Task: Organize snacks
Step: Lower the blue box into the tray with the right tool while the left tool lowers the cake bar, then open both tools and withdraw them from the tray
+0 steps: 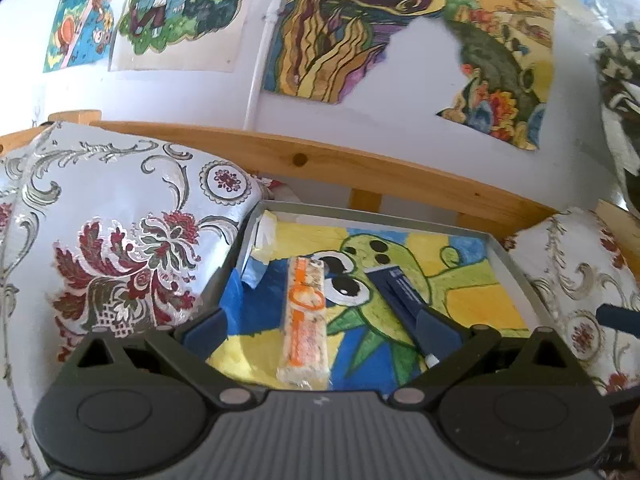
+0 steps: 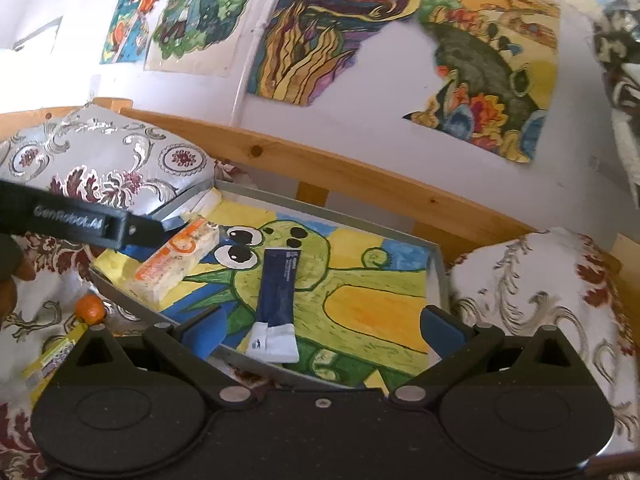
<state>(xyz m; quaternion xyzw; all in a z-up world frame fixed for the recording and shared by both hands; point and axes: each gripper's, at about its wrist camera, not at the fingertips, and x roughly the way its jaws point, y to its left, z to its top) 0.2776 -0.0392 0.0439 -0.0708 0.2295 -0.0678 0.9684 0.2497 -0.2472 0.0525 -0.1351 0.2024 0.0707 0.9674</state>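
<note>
The left gripper (image 1: pixel 320 322) hangs with its blue-padded fingers spread wide and nothing between them, poised over the near end of an orange-and-white snack bar (image 1: pixel 305 322). That bar lies lengthwise inside a shallow grey tray (image 1: pixel 516 272) whose floor is lined with a bright drawing of a green frog-like creature (image 1: pixel 400 280). To the bar's right in the same tray lies a dark blue snack packet (image 1: pixel 400 292), apart from the bar.

The right gripper (image 2: pixel 322 330) is likewise spread apart and empty, held above the near edge of the tray, with the white end of the dark blue packet just ahead of it between the fingers. In the right wrist view the left gripper's black arm reaches in from the left, over the orange bar.

Outside the tray on the left, on the patterned cloth, sit a small orange fruit (image 2: pixel 90 308) and a yellow wrapper (image 2: pixel 52 356). Brocade cushions (image 1: pixel 120 240) flank the tray on both sides, a wooden rail (image 1: pixel 320 164) runs behind, and coloured drawings (image 1: pixel 352 28) cover the white wall
</note>
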